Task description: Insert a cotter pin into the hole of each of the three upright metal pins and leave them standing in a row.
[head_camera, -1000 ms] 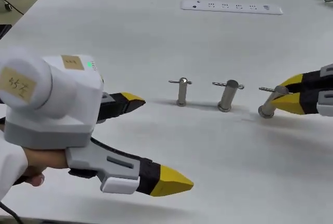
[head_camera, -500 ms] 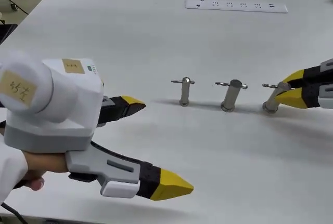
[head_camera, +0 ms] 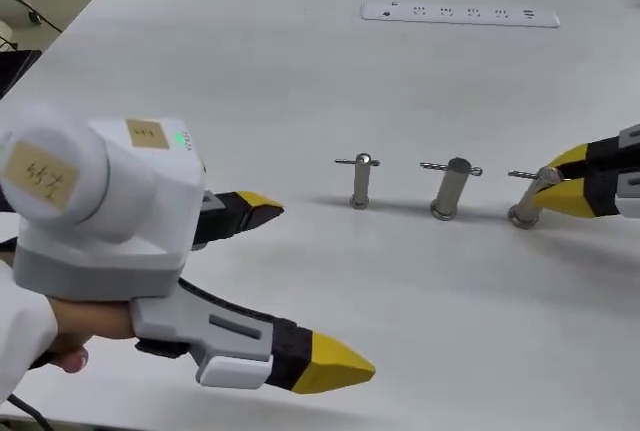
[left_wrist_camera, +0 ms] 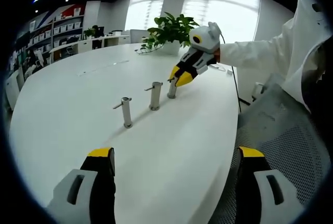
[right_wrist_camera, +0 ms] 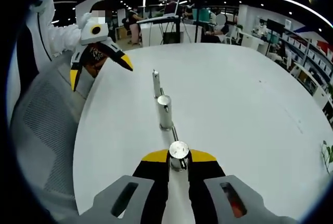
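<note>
Head view shows cotter pins (head_camera: 352, 162) in all three metal pins (head_camera: 361, 186), but your right claw (head_camera: 556, 183) grips the leaning third pin (head_camera: 524, 211), left claw (head_camera: 320, 291) open, so straightening seems left.

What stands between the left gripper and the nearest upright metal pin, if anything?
Nothing visible: only bare table lies between the open left gripper and the nearest pin. The right gripper holds the farthest pin.

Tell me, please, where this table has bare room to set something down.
Free: the wide stretch between the power strip and the pins, and the near table between the left gripper and the pins. Crowded: the right pin, clamped in the right gripper.
</note>
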Tool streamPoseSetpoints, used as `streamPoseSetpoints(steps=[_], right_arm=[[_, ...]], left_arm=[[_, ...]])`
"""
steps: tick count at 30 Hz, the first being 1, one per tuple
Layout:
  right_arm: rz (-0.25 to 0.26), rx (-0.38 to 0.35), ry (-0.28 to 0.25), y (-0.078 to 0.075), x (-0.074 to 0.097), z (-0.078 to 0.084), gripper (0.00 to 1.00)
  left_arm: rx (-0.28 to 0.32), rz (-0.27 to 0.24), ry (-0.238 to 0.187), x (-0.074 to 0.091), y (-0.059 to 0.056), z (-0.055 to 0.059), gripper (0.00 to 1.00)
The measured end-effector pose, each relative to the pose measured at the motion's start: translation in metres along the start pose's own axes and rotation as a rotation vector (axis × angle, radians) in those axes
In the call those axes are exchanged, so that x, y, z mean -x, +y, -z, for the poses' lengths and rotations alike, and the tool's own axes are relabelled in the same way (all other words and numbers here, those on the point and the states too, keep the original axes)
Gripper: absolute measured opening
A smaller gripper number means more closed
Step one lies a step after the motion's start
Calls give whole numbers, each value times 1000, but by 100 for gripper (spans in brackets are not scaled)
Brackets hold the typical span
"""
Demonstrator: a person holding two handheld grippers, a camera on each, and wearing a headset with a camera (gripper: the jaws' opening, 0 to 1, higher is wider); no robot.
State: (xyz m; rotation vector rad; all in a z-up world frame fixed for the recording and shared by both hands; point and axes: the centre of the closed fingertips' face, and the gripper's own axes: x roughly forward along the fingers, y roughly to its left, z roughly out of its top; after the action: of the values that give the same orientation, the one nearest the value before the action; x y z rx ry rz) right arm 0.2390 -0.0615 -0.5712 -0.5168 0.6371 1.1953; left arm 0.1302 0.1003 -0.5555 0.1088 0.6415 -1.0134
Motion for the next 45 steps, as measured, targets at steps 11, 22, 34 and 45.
streamPoseSetpoints(steps=[11,22,34,45], right_arm=[[-21,-16,-17,0,0,0,8],[16,-49,-60,-6,1,-4,20],[108,-132,-161,14,37,-36,60],[177,-280,-252,42,61,-40,70]], left_arm=[[5,2,11,-2,-1,1,95],[19,-5,-11,1,-1,-4,95],[57,-71,-102,7,6,-24,95],[152,-139,-219,22,15,-36,93]])
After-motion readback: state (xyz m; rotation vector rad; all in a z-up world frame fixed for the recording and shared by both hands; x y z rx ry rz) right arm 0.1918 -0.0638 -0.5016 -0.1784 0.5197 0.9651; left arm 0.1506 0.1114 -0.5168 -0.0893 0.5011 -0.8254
